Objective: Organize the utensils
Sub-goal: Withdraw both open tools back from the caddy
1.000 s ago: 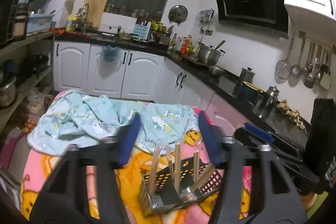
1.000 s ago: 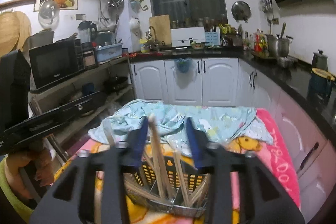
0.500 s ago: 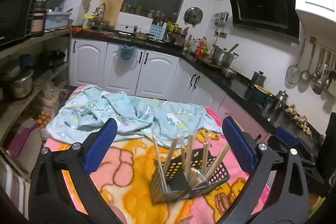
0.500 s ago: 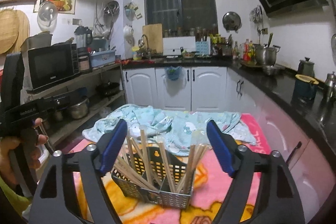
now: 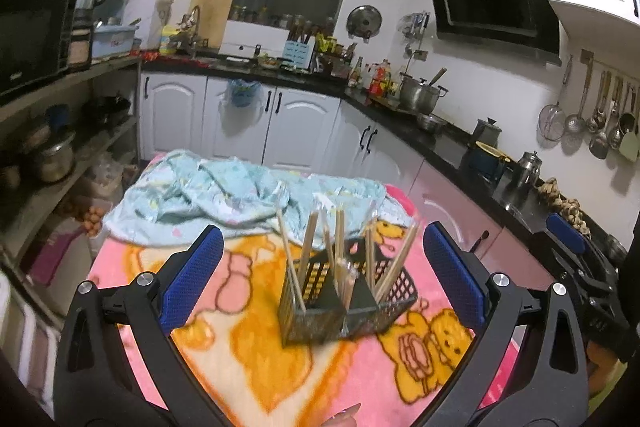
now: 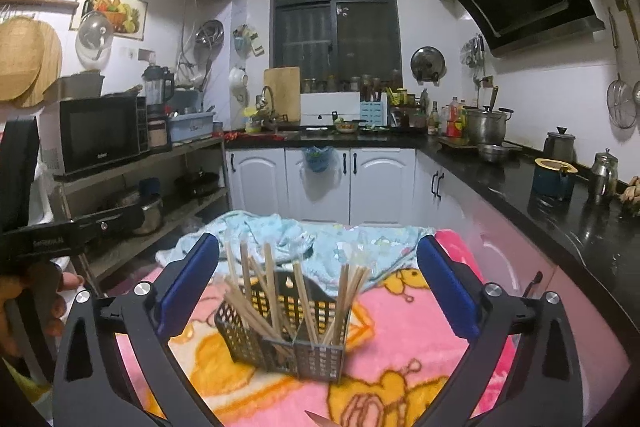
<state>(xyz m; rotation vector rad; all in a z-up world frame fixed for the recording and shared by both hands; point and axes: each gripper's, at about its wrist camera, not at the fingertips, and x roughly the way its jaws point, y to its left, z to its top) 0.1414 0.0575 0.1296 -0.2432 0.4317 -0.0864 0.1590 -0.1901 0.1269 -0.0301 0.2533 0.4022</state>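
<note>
Left gripper (image 5: 322,263) was spread wide and held nothing, blue pads (image 5: 191,277) at frame left and right. Black mesh caddy (image 5: 348,303) sat lower centre on the pink blanket (image 5: 248,355), chopsticks (image 5: 308,247) standing in its compartments, leaning both ways. Right gripper (image 6: 318,281) was likewise spread and held nothing, caddy (image 6: 280,343) between and beyond its fingers, not touching. Light blue cloth (image 6: 328,247) lay bunched behind.

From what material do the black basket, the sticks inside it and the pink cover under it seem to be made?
Black perforated utensil basket: probably moulded plastic, matte, with an even grid of holes. Pale tan chopsticks: they look like bare wood or bamboo, thin, straight and unglossy. Pink cartoon-print blanket: soft fleece-like fabric, fuzzy and not shiny.
</note>
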